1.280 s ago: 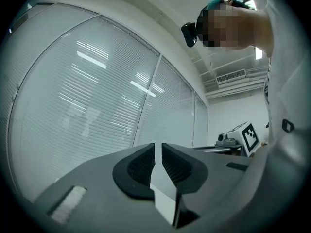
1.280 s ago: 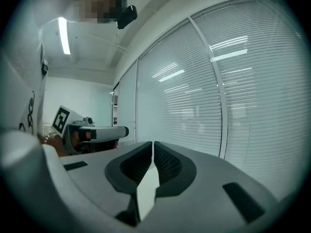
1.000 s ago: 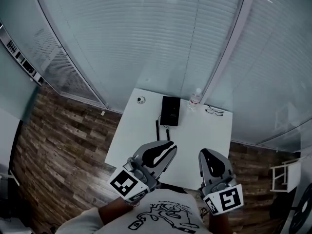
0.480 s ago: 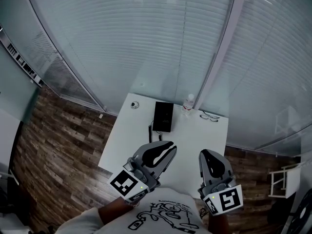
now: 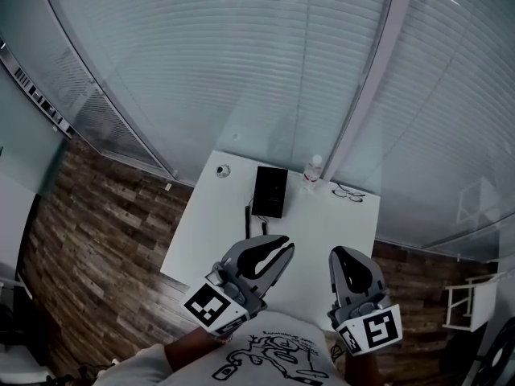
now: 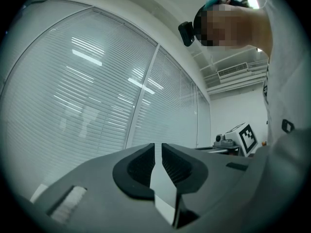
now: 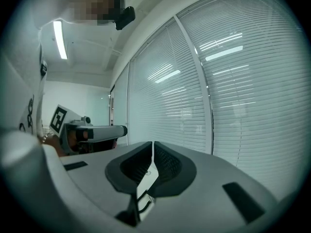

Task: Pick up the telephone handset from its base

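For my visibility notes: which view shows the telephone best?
The head view: the black telephone sits in full on the white table. Both gripper views look level at the blinds, their own jaws covering the table; no phone is recognisable there.

Black rectangular phone. Lies flat on white table, toward far edge, long side pointing away. Handset too small to tell apart from base. Thin dark cord runs from near left corner, flat on table.
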The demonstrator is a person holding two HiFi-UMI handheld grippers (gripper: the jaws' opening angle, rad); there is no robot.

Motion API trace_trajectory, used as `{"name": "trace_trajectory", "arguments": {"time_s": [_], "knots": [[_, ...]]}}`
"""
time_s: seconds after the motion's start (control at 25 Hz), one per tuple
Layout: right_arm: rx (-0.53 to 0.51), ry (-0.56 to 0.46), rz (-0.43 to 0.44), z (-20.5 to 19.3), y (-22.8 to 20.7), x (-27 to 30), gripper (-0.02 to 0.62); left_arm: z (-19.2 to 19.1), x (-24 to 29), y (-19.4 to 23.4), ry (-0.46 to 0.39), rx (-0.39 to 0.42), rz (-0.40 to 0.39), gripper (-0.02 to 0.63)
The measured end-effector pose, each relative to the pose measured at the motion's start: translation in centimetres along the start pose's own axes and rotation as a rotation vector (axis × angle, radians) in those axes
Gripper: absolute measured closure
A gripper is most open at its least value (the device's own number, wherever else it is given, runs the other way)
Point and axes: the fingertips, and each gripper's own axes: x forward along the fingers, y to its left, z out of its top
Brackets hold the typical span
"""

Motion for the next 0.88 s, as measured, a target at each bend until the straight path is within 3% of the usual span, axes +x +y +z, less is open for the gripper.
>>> {"name": "trace_trajectory", "arguments": {"time_s": [0.56, 0.88], "knots": [[-0.007, -0.004, 0.003, 1.9, 4.1, 5.9, 0.583, 2.6, -3.5, 6.3, 0.012, 0.015, 0.012, 0.561], [0.005, 0.024, 0.001, 1.2, 5.6, 7.3, 0.584, 1.7, -4.5, 7.5, 0.036, -0.018, 0.004, 0.561]]}}
